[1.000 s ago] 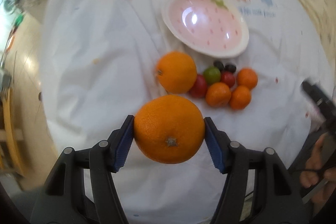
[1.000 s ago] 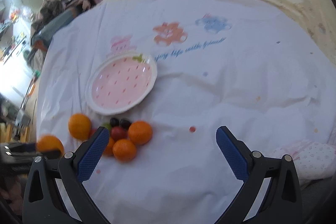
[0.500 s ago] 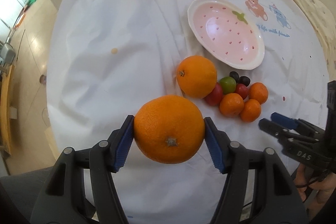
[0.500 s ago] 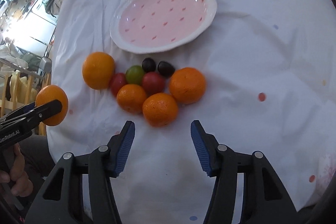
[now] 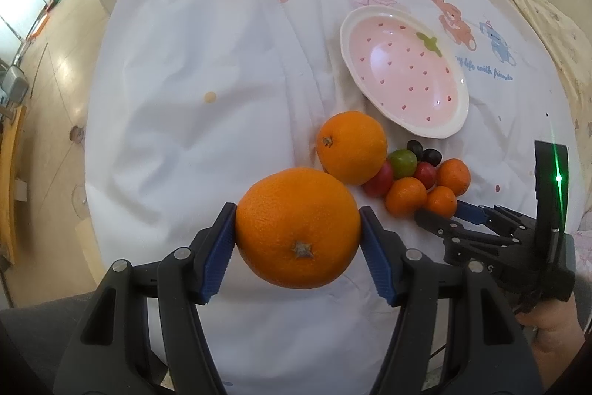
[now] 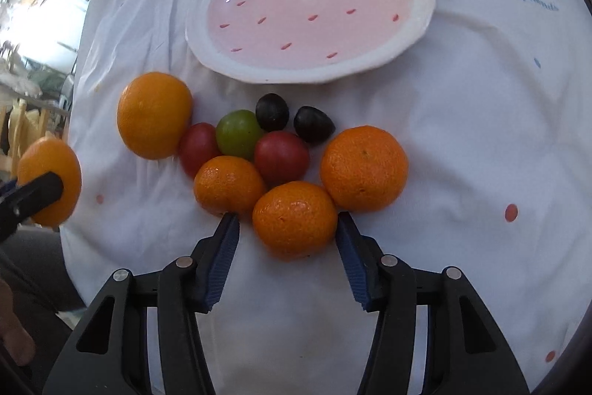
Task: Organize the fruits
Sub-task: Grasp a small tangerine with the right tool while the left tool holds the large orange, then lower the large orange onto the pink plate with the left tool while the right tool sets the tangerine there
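Observation:
My left gripper point(image 5: 298, 228) is shut on a large orange point(image 5: 299, 227) and holds it above the white cloth; the orange also shows in the right wrist view point(image 6: 50, 182). A second large orange point(image 5: 351, 147) lies beside a cluster of three tangerines, two red, one green and two dark small fruits. My right gripper point(image 6: 286, 223) is open, its blue pads on either side of the nearest tangerine point(image 6: 295, 218), apart from it. The pink strawberry-pattern plate point(image 6: 421, 21) stands empty beyond the fruits; it also shows in the left wrist view point(image 5: 458, 121).
A white tablecloth point(image 5: 207, 80) with cartoon prints covers the round table. The table edge and the floor point(image 5: 44, 91) lie to the left. The right gripper's body point(image 5: 499, 247) shows at the right of the left wrist view.
My right gripper has lowered and moved forward to the fruit cluster, its jaws narrowing around the nearest tangerine. My left gripper still holds the orange and has shifted a little.

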Demonstrator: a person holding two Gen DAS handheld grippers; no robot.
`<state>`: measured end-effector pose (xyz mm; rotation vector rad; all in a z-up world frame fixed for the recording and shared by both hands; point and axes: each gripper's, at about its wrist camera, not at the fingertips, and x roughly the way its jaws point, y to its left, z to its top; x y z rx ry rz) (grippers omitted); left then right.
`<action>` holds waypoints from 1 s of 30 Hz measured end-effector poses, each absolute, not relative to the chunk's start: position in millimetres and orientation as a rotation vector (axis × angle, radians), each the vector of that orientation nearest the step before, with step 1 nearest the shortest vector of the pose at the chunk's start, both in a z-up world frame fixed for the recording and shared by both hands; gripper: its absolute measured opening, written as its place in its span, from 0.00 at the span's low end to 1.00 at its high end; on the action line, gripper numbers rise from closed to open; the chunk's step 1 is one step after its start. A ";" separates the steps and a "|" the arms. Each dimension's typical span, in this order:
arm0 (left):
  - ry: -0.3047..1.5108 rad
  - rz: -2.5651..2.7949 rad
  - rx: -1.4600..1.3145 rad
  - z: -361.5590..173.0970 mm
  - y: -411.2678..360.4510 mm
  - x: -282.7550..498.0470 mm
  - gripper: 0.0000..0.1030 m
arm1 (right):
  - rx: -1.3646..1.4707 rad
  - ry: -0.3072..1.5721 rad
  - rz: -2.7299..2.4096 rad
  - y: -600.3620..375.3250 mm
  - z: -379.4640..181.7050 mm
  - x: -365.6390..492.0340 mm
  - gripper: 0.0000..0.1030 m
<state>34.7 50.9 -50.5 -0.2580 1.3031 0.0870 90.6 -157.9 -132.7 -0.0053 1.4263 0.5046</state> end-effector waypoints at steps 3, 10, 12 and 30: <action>1.309 0.085 -0.256 -52.3 48.9 34.6 0.59 | -0.019 1.406 0.517 -157.6 -132.0 88.9 0.49; 1.293 0.094 -0.226 -53.5 46.9 33.2 0.59 | 0.028 1.402 0.537 -167.2 -119.1 80.1 0.43; 1.297 0.100 -0.228 -55.7 48.0 32.6 0.59 | 0.049 1.388 0.553 -171.1 -108.9 73.7 0.43; 1.208 0.088 -0.156 -15.7 48.7 71.8 0.59 | 0.218 1.175 0.501 -238.3 -40.9 114.6 0.43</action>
